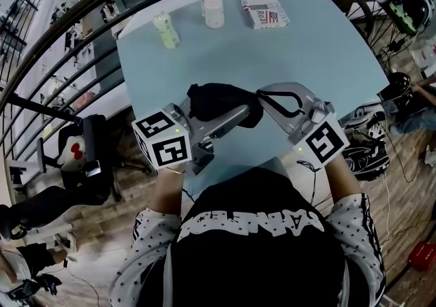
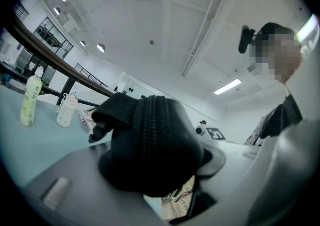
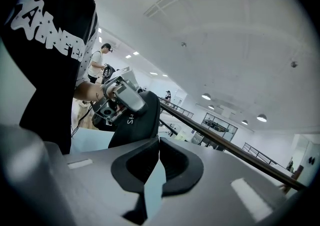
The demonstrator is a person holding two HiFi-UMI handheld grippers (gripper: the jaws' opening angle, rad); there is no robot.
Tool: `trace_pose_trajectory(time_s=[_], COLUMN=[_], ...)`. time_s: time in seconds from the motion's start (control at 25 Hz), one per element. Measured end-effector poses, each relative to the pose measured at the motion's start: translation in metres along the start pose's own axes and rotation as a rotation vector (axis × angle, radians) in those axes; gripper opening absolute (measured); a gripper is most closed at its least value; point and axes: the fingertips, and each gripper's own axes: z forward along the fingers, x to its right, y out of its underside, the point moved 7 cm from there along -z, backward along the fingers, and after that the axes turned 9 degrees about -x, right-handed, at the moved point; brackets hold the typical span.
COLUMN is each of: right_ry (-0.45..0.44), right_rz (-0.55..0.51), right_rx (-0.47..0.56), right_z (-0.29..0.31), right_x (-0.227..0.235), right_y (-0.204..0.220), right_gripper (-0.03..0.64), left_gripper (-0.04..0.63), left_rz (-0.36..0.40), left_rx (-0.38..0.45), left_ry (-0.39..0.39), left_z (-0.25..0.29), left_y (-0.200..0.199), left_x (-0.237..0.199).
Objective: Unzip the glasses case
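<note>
The black glasses case (image 1: 221, 105) hangs above the near part of the pale blue table (image 1: 306, 60), and my left gripper (image 1: 228, 111) is shut on it. In the left gripper view the case (image 2: 150, 145) fills the gap between the grey jaws, its closed zipper runs down the middle, and a small black tab (image 2: 96, 131) sticks out at its left. My right gripper (image 1: 261, 99) comes in from the right and is shut, tips against the case's right end. In the right gripper view its tips (image 3: 159, 139) meet just under the case (image 3: 137, 120); anything pinched between them is hidden.
At the table's far edge stand a yellow-green bottle (image 1: 165, 30), a white bottle (image 1: 213, 9) and a printed box (image 1: 263, 7). A dark curved railing (image 1: 82, 33) runs behind the table. Gear and cables lie on the floor at right (image 1: 402, 6).
</note>
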Motion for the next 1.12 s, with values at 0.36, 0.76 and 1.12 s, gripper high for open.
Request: trace_pose_trajectory(time_s=[0.36, 0.76, 1.12], right_ry=[-0.013, -0.03, -0.039], right_rz=[-0.02, -0.03, -0.051], right_rx=[0.016, 0.026, 0.032], right_z=[0.001, 0.003, 0.003], right_x=[0.003, 0.005, 0.004], right_y=[-0.007, -0.012, -0.019], right_gripper=[0.011, 0.012, 0.012], left_gripper=[0.0, 0.0, 0.0], left_rz=[0.012, 0.006, 0.01], left_rx=[-0.017, -0.038, -0.052], left_ry=[0.01, 0.024, 0.035], left_z=[0.003, 0.006, 0.007], left_y=[0.001, 0.005, 0.008], left_x=[0.002, 0.002, 0.005])
